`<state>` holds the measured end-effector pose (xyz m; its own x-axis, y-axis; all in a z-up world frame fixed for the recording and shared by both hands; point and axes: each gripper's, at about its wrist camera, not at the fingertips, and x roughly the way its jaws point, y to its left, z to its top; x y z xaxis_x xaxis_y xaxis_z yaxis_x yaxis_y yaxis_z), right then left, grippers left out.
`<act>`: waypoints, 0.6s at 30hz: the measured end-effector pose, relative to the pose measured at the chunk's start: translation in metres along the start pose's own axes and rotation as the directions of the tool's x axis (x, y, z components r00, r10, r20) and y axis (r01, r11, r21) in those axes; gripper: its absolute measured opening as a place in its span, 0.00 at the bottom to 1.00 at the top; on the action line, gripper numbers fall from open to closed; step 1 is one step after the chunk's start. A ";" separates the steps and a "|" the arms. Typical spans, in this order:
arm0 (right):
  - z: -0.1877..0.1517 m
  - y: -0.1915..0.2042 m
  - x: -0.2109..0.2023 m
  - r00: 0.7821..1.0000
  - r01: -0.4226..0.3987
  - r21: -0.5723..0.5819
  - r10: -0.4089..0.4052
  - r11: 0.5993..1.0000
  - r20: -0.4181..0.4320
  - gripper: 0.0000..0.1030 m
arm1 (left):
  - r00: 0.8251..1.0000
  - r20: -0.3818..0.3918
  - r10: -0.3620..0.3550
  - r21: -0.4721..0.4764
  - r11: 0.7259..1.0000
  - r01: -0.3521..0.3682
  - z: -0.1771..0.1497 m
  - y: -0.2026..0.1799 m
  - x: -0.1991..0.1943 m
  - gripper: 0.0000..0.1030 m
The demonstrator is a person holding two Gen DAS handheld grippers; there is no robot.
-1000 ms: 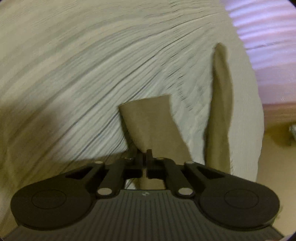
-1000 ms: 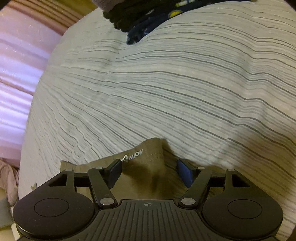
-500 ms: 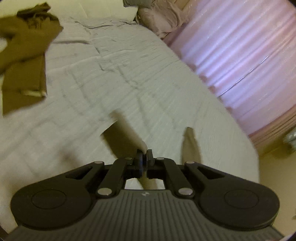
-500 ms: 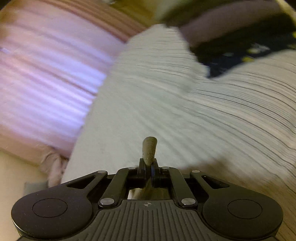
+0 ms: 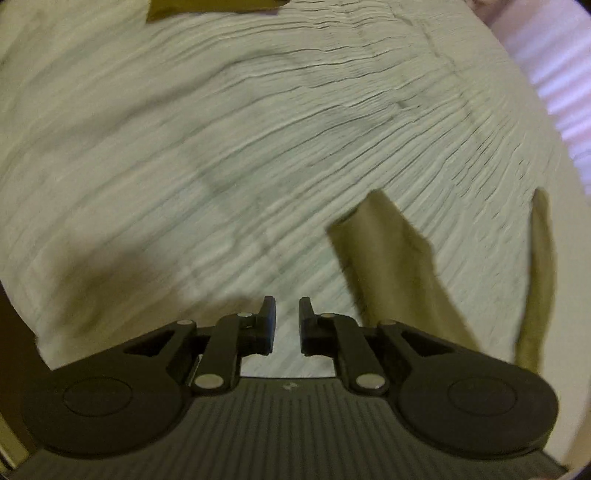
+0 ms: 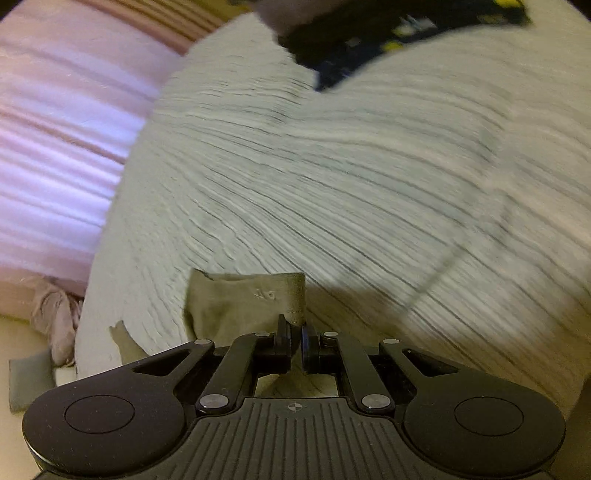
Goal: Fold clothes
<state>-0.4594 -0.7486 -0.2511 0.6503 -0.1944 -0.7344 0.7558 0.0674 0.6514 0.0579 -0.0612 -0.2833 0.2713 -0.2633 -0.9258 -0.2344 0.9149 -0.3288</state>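
Observation:
A tan garment [image 5: 399,266] lies on the striped bed sheet [image 5: 229,155], to the right of my left gripper [image 5: 287,314], which is open and empty just above the sheet. A second strip of the same tan cloth [image 5: 540,280] runs along the bed's right edge. In the right wrist view my right gripper [image 6: 295,332] is shut on a corner of the tan garment [image 6: 243,299], whose printed edge stands up just ahead of the fingertips.
A brown garment [image 5: 207,7] lies at the far edge of the bed. A dark patterned pile of clothes [image 6: 388,37] sits at the far end in the right wrist view. Pink curtains [image 6: 55,129] hang beside the bed.
My left gripper has opened and let go of the tan garment, which now lies to its right. My right gripper stays shut on the garment's corner; more cloth shows ahead of it.

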 end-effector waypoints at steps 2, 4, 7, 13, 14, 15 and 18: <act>-0.001 0.001 0.001 1.000 0.008 0.005 -0.008 1.000 -0.001 0.04 | 0.998 0.009 -0.055 -0.007 0.998 0.055 0.006 -0.011 -0.007 0.21; 0.000 0.005 0.006 1.000 0.016 0.008 -0.016 1.000 0.000 0.04 | 0.995 0.023 -0.099 0.005 0.995 0.099 0.015 -0.029 -0.011 0.38; 0.004 0.011 0.016 0.999 0.045 0.031 -0.045 0.999 0.000 0.05 | 0.990 0.025 -0.136 0.007 0.991 0.136 0.028 -0.055 -0.003 0.52; 0.007 0.015 0.030 0.997 0.075 0.076 -0.076 0.994 0.017 0.51 | 0.994 -0.027 -0.103 -0.086 0.991 0.100 0.048 -0.085 0.047 0.52; 0.007 0.016 0.031 0.997 0.071 0.073 -0.072 0.995 0.016 0.51 | 0.996 -0.035 -0.085 -0.098 0.992 0.081 0.052 -0.086 0.056 0.51; 0.008 0.017 0.033 0.997 0.069 0.071 -0.070 0.995 0.015 0.51 | 0.997 -0.042 -0.067 -0.111 0.992 0.062 0.056 -0.087 0.064 0.48; 0.008 0.019 0.039 0.997 0.071 0.065 -0.072 0.995 0.006 0.51 | 0.997 -0.081 -0.017 -0.126 0.992 0.007 0.067 -0.091 0.087 0.38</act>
<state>-0.4204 -0.7622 -0.2655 0.5937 -0.2047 -0.7782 0.7936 -0.0108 0.6083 0.1649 -0.1467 -0.3216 0.1991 -0.3026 -0.9321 -0.3478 0.8674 -0.3559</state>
